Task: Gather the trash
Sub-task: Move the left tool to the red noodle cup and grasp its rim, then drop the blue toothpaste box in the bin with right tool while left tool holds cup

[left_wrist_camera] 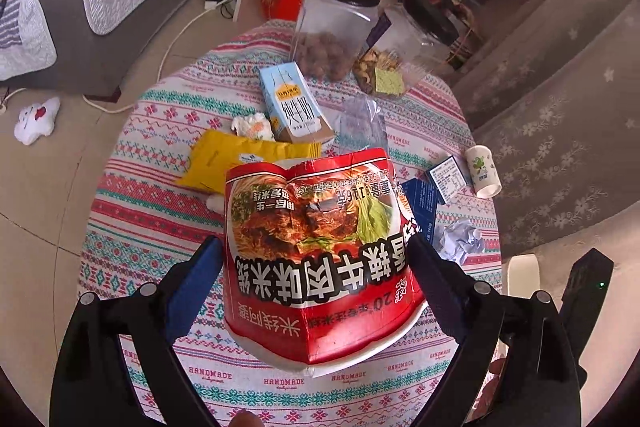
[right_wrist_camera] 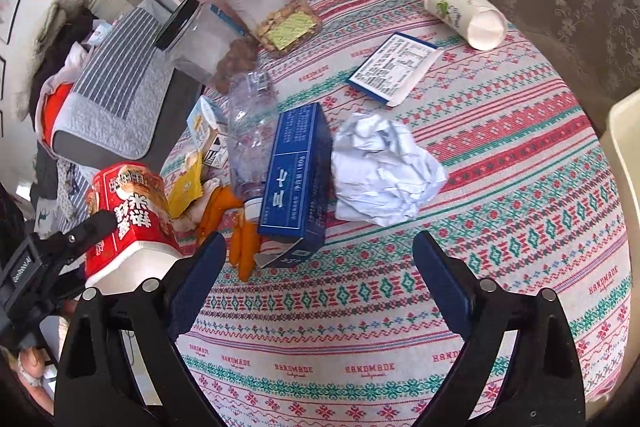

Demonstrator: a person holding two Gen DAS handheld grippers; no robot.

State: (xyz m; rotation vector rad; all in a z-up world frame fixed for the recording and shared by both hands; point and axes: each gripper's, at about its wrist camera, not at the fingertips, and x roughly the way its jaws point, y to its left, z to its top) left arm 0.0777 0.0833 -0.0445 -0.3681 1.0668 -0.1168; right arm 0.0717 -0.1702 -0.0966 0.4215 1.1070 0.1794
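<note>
**Noodle cup between the left jaws, right hand-held gripper empty over the litter**

The left hand-held gripper [left_wrist_camera: 316,259] has the red instant-noodle cup [left_wrist_camera: 320,247] between its fingers. The cup is dented and lies tilted, its white rim toward the camera. The far-side pad appears to touch the cup wall, but on the other side a sliver of tabletop [left_wrist_camera: 160,115] shows between pad and cup, so I read the jaws as wide and not yet clamped; the fisheye view makes this hard to be sure of.

The right hand-held gripper [right_wrist_camera: 320,259] stands open with nothing between its fingers. Just ahead of it lie a blue carton [right_wrist_camera: 296,179] and a crumpled white paper [right_wrist_camera: 384,167], side by side. A crushed clear bottle [right_wrist_camera: 252,131] rests against the carton's other flank, with orange peel [right_wrist_camera: 244,247] near the left fingertip. Farther off are a paper cup [right_wrist_camera: 464,15] on its side and a flat blue-edged packet [right_wrist_camera: 394,67].

Risks, as I judge them:
- The cup is soft and already buckled. Closing hard could fold it further and let it squirt out of the pads.
- A one-sided contact may simply push the cup along the cloth.
- The right gripper, reaching for the paper, could nudge the carton into the bottle and scatter the pile.
</note>
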